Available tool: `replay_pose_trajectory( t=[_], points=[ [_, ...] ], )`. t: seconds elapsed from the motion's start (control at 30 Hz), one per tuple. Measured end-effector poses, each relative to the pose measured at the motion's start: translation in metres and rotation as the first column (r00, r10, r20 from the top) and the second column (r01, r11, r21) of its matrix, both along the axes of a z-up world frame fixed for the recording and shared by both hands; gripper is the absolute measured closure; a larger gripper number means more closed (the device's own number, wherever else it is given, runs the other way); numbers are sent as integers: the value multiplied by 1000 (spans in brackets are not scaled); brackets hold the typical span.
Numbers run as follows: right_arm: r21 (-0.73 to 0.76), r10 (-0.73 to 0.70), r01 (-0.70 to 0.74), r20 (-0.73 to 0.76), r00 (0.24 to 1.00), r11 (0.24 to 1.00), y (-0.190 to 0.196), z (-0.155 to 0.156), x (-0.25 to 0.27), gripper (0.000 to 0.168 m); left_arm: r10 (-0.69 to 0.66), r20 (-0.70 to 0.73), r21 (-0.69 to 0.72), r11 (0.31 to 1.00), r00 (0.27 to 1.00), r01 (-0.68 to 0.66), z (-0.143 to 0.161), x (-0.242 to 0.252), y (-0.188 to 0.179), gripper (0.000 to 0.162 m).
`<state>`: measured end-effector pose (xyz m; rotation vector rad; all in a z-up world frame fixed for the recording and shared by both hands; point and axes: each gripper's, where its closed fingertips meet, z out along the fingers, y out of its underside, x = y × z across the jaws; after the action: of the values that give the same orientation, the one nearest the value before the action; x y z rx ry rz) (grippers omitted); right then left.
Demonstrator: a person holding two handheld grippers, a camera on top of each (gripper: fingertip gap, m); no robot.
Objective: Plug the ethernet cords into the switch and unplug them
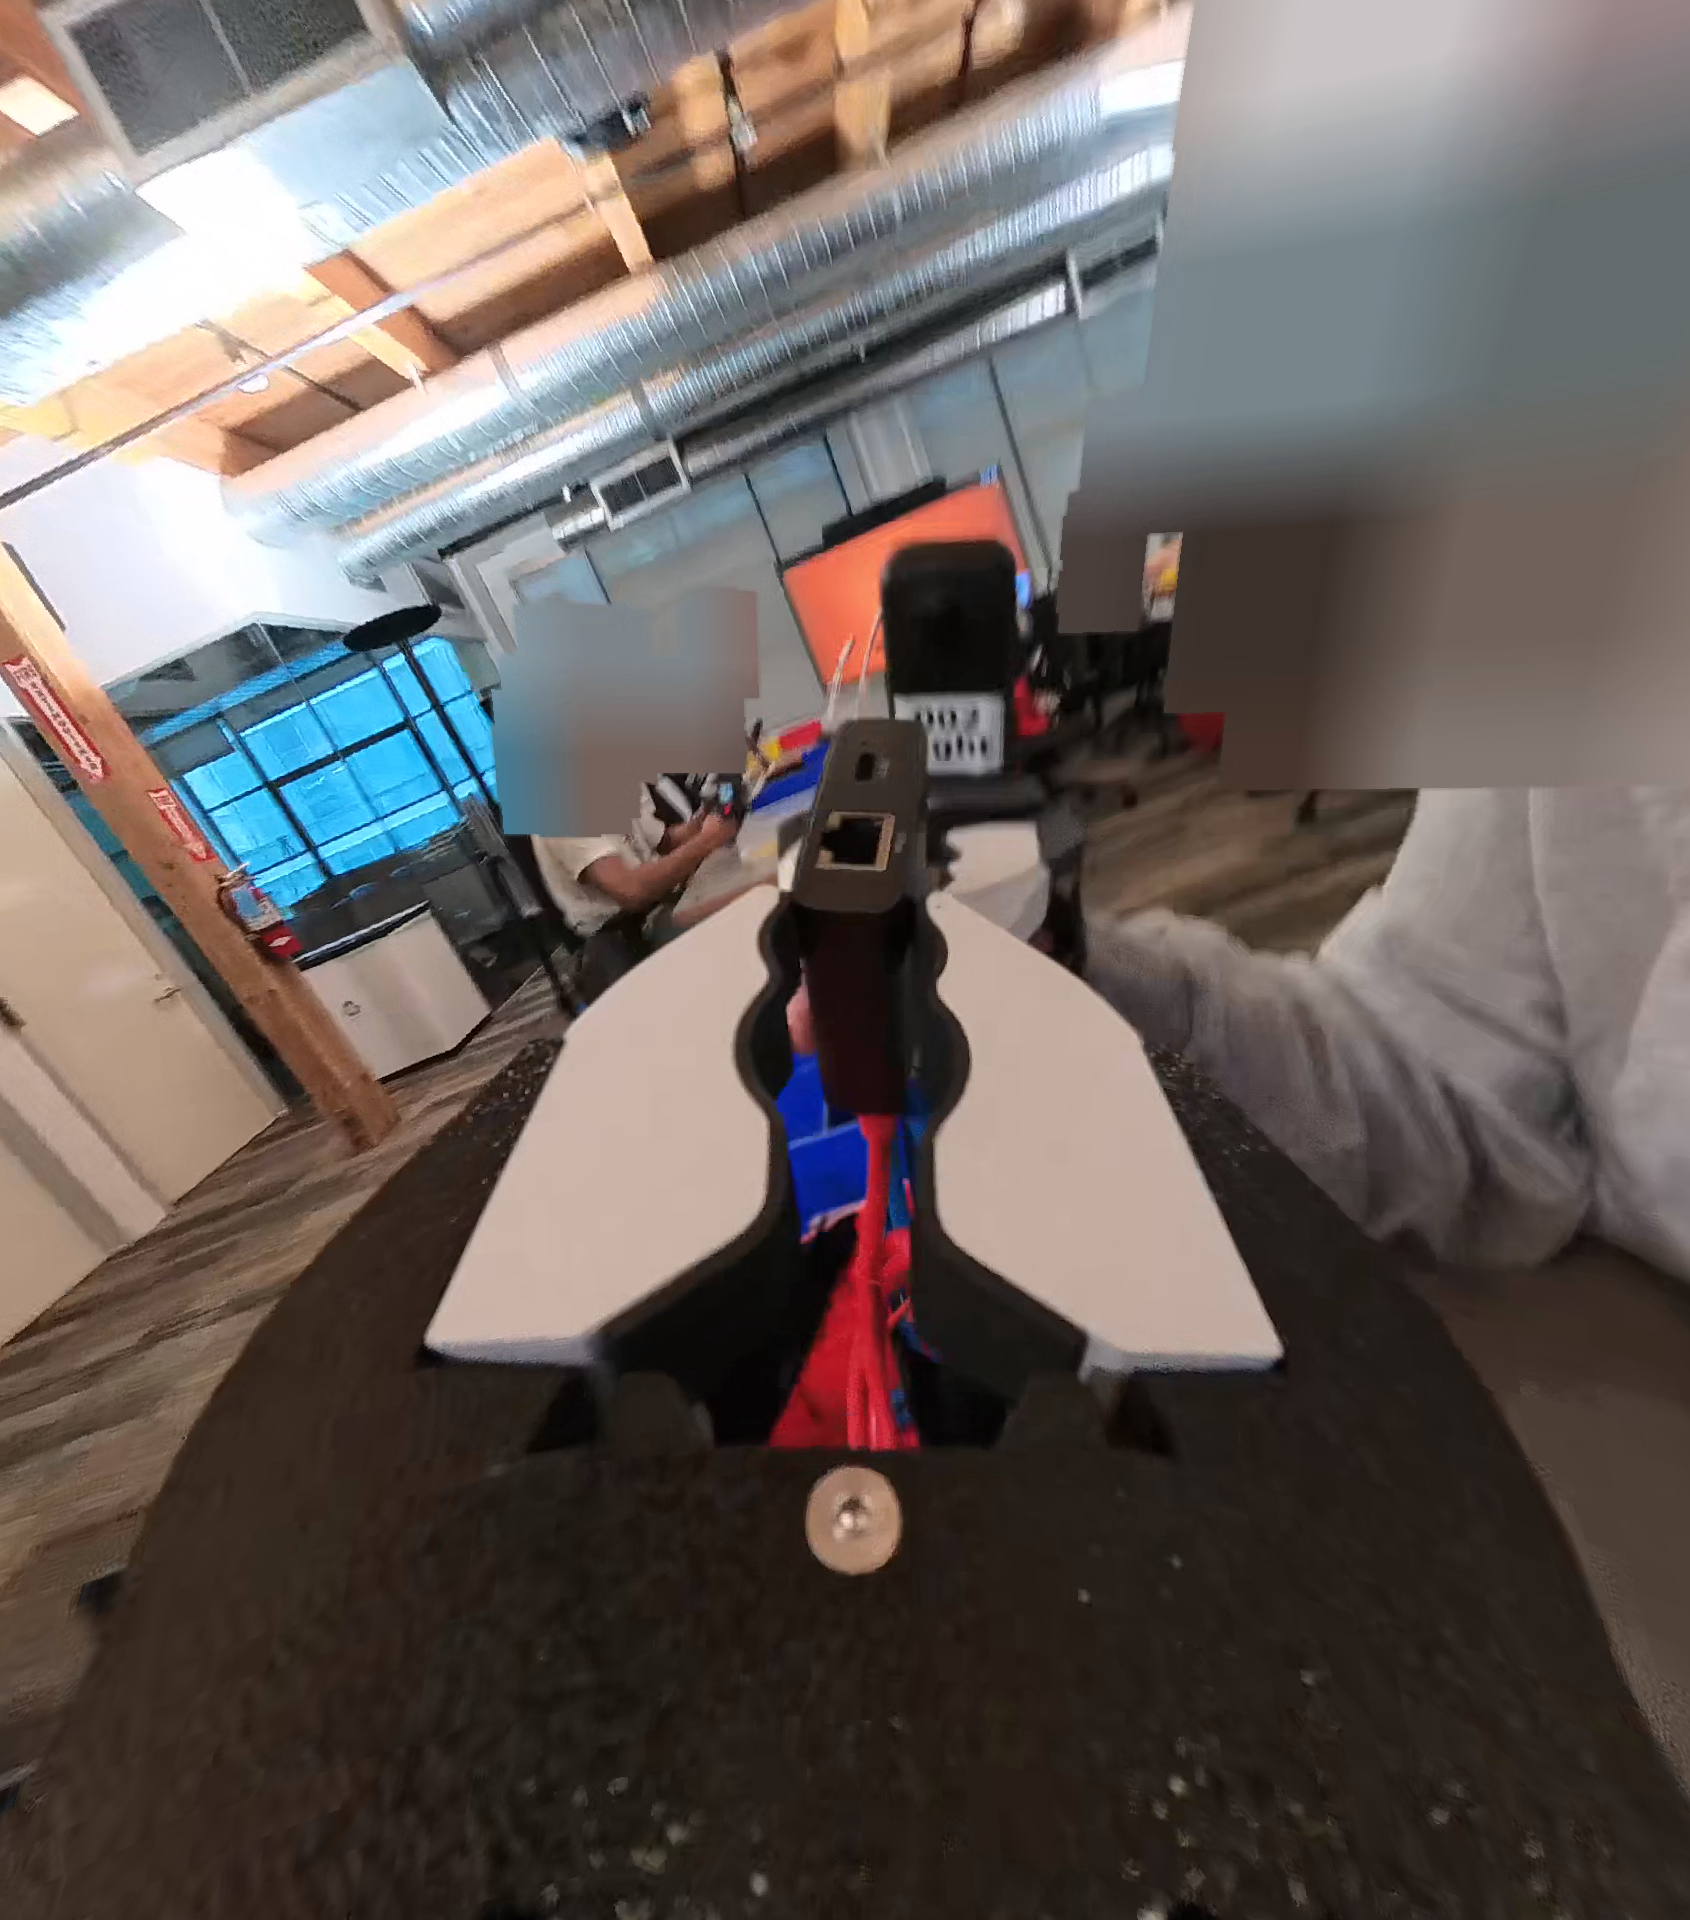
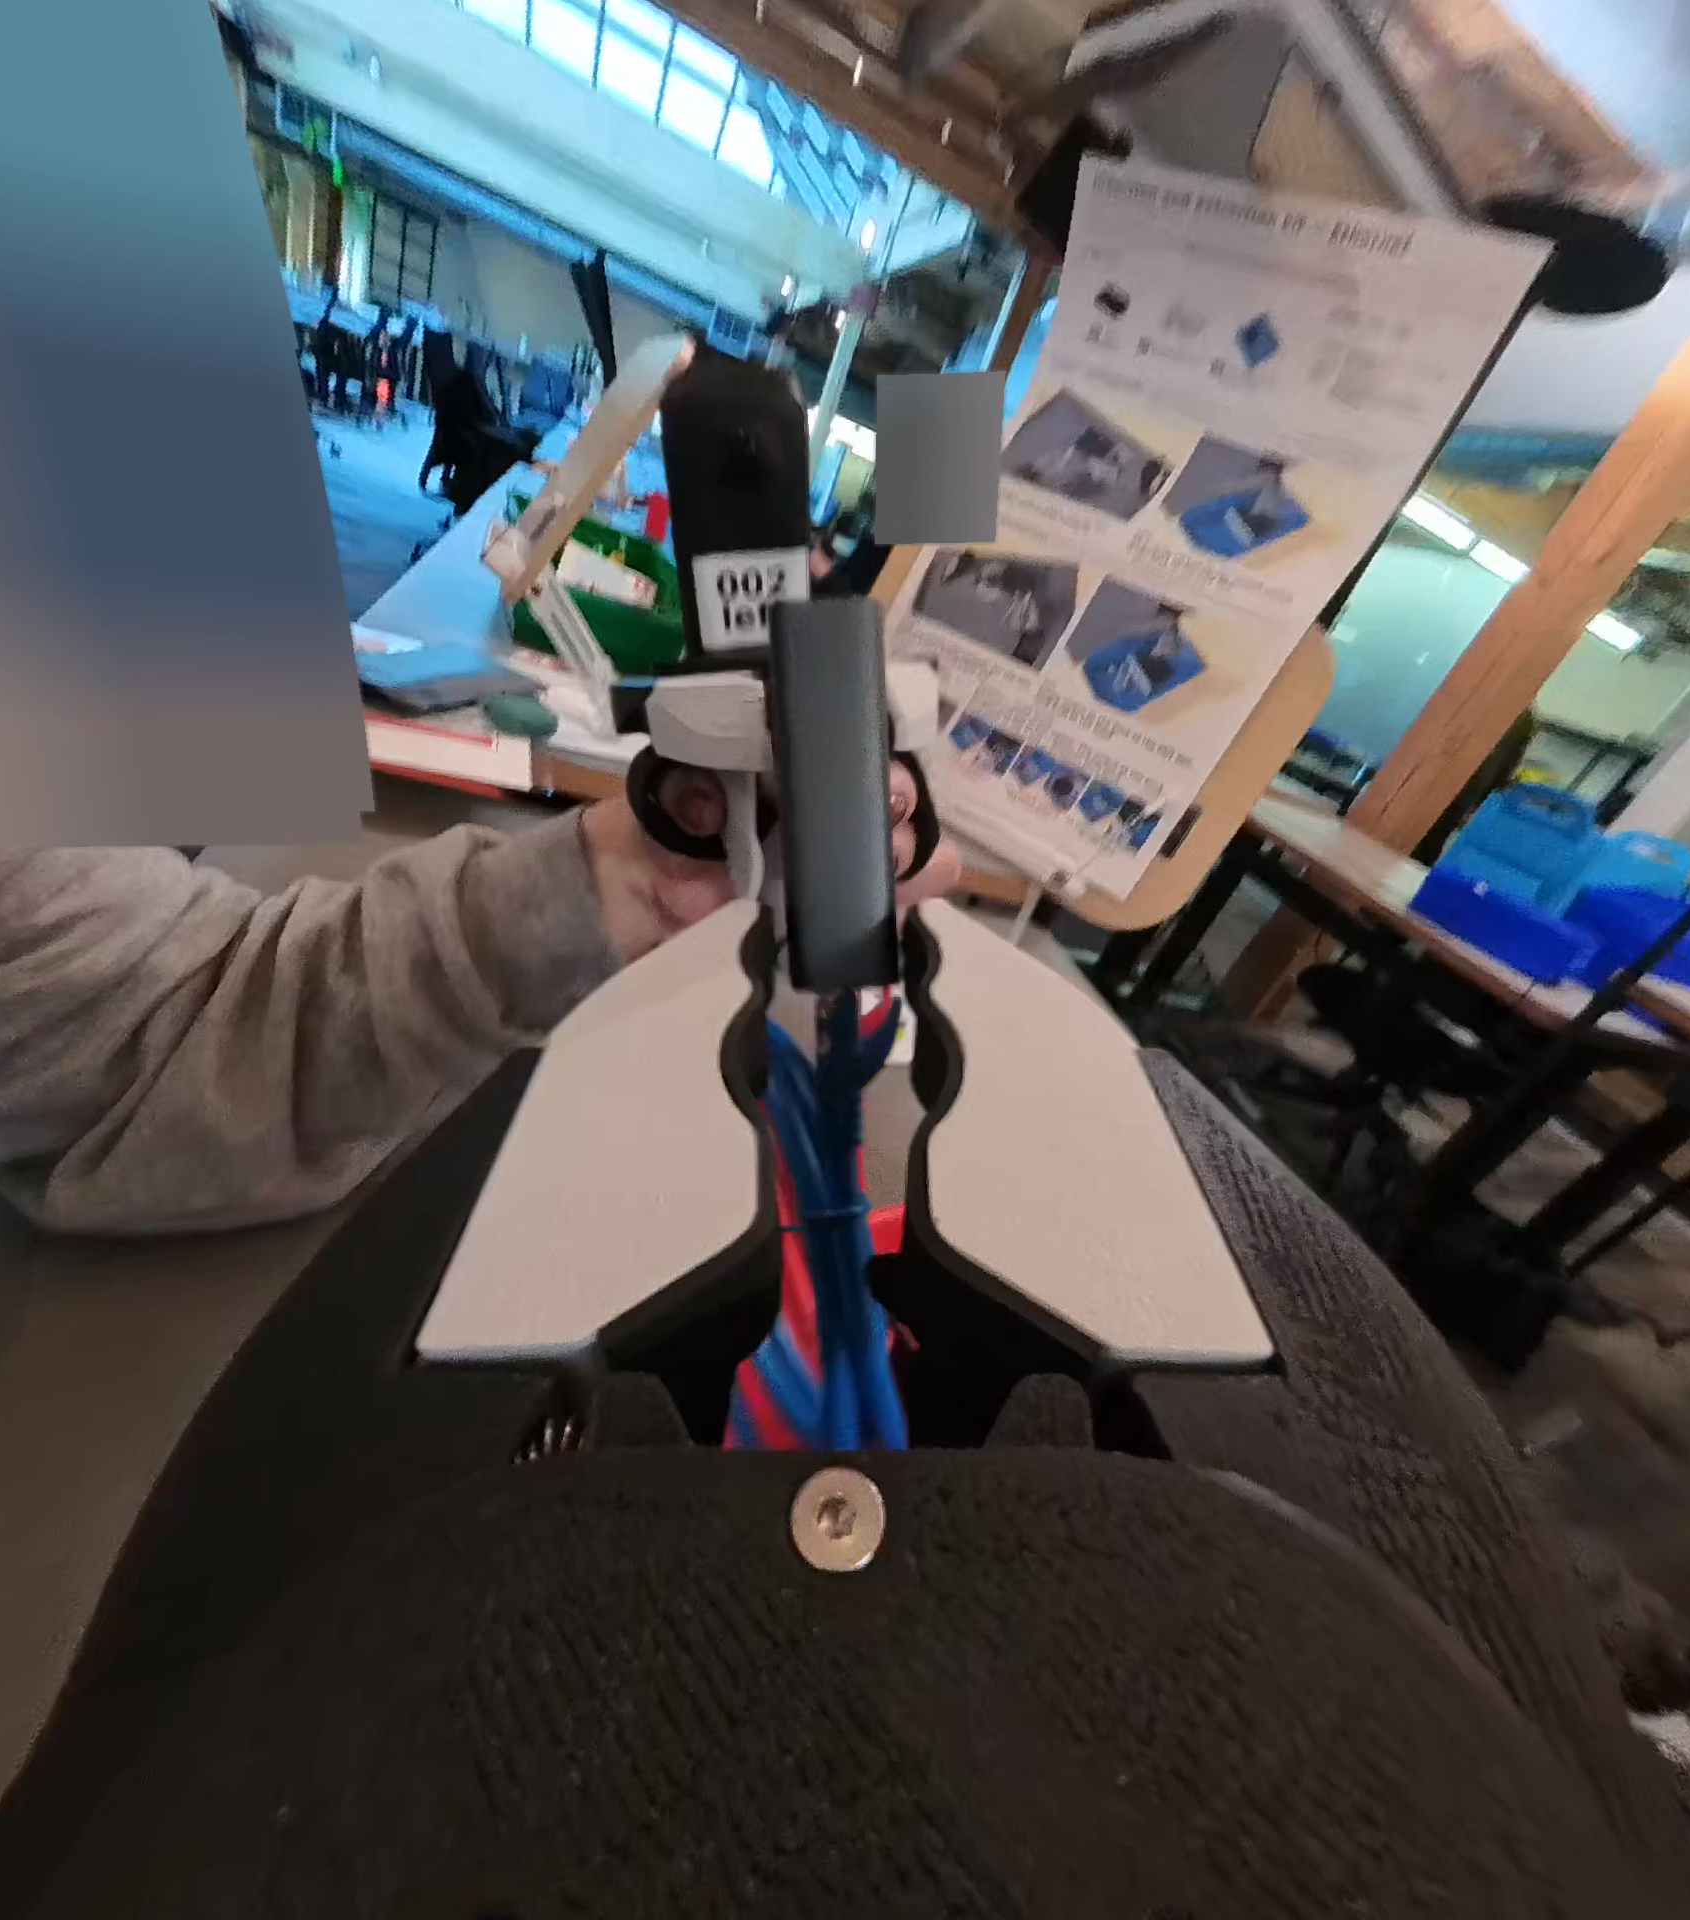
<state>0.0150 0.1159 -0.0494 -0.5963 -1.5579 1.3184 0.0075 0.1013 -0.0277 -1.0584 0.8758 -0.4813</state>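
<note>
1. Together, our left gripper and right gripper each clamp one end of a black box, held upright in the air.
2. Below hang red and blue cables.
3. Beyond stands a poster.

black rectangular plastic box with a network socket: lower body hidden between the white fingers | bundled blue and red cables: ends hidden behind the fingers and black body | white printed poster board: motion-blurred | far room: smeared | both black gripper bodies cut off at bottom edge
</note>
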Motion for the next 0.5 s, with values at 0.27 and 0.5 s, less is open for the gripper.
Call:
replay_pose_trajectory(
  t=[0.27, 0.5],
  points=[
    [334, -222, 169, 127, 967, 927, 3, -29, 7, 134, 251, -509, 63, 965, 823, -255, -42, 27, 7, 143],
    [634, -393, 218, 148, 908, 742, -1, -55, 7, 147, 365, -747, 138, 903, 556, -408, -71, 25, 14, 143]
  ],
)
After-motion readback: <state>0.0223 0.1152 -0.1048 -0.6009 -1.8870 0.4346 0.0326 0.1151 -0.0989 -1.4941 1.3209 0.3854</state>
